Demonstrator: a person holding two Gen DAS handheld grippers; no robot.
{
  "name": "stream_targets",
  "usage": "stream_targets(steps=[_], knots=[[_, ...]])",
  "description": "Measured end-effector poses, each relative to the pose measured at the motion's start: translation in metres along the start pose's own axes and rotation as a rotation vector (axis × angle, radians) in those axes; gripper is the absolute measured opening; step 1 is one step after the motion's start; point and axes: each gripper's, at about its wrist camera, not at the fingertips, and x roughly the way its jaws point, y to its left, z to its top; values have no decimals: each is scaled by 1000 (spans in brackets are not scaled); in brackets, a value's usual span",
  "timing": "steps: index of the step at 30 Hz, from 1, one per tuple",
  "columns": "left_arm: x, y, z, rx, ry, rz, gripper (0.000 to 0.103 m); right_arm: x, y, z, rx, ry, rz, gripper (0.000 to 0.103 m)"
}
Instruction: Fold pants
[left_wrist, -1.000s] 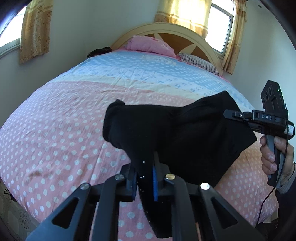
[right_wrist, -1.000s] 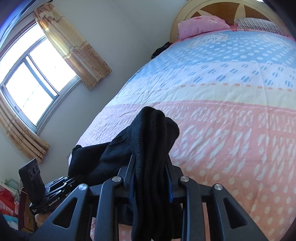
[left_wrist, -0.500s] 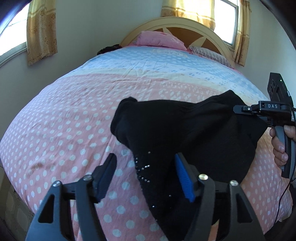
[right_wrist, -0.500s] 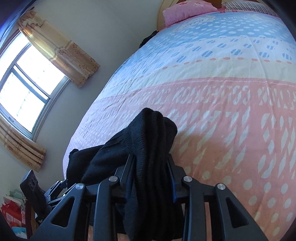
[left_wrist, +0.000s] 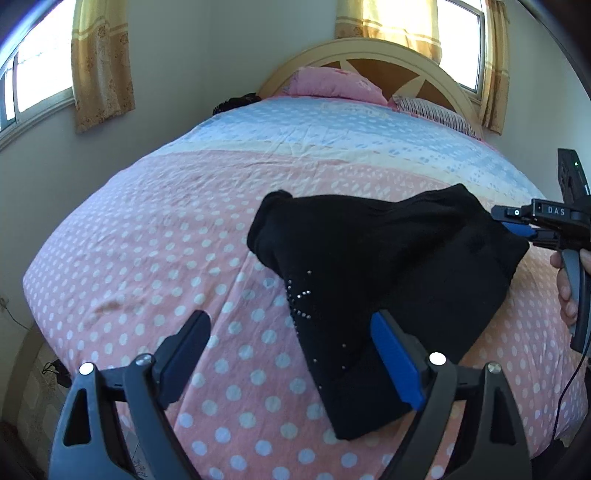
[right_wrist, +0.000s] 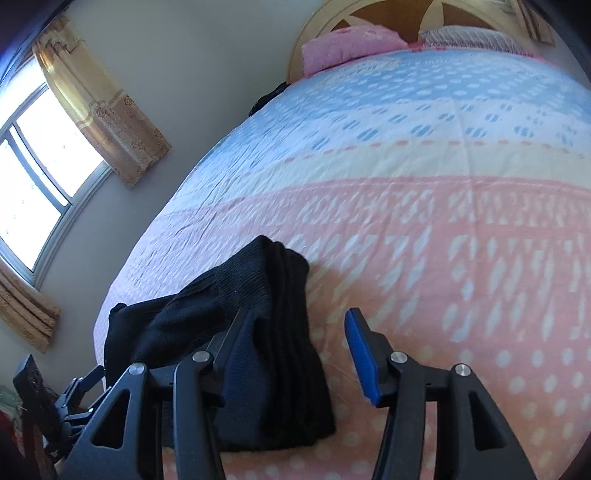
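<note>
So the big polka-dot bed (left_wrist: 155, 236) has the black pants (left_wrist: 388, 266) lying bunched near its foot edge. A second ago both grippers had the fabric pinched; now the left gripper (left_wrist: 291, 343) is opening wide and the right gripper (right_wrist: 301, 332) is opening too, neither gripping cloth. Looks like that fold just got laid down.

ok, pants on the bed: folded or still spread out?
Folded. The black pants lie on the bedspread as a compact bundle, with stacked layers visible along the edge in the right wrist view; neither leg is stretched out.
</note>
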Motion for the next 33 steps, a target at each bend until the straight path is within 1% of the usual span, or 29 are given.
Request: stream_targets(steps=[2, 5, 9, 12, 14, 17, 18, 19, 21, 22, 24, 25, 26, 29, 33], knots=[[-12, -4, -2, 3, -16, -15, 91, -25, -1, -5, -2, -30, -30, 55], [-26, -14, -4, 37, -39, -16, 91, -56, -1, -15, -6, -57, -29, 57], [-36, -21, -4, 67, -42, -3, 91, -76, 1, -24, -27, -62, -37, 57], [-55, -23, 0, 82, -85, 1, 92, -96, 8, -33, -35, -89, -34, 58], [-69, -23, 2, 79, -114, -1, 92, -118, 17, -43, -58, -118, -46, 58], [-91, -22, 4, 60, -160, -7, 94, -155, 32, -61, -99, -186, -110, 58], [-98, -23, 3, 55, -175, -18, 96, -168, 38, -67, -117, -212, -125, 58], [-104, -25, 4, 51, -188, -28, 97, -182, 44, -72, -135, -241, -138, 60], [-117, -30, 5, 47, -218, -40, 99, -203, 57, -72, -169, -269, -177, 61], [-124, -33, 6, 50, -233, -51, 99, -215, 64, -73, -191, -303, -190, 61], [-135, -40, 9, 61, -261, -62, 100, -242, 77, -77, -209, -392, -210, 66], [-141, -42, 9, 65, -277, -66, 100, -251, 81, -77, -216, -411, -210, 69], [-146, -43, 10, 68, -292, -72, 103, -259, 85, -78, -225, -428, -204, 69], [-159, -46, 11, 72, -327, -82, 103, -273, 99, -80, -261, -466, -208, 70], [-166, -47, 13, 71, -350, -78, 103, -277, 110, -84, -300, -469, -196, 70]])
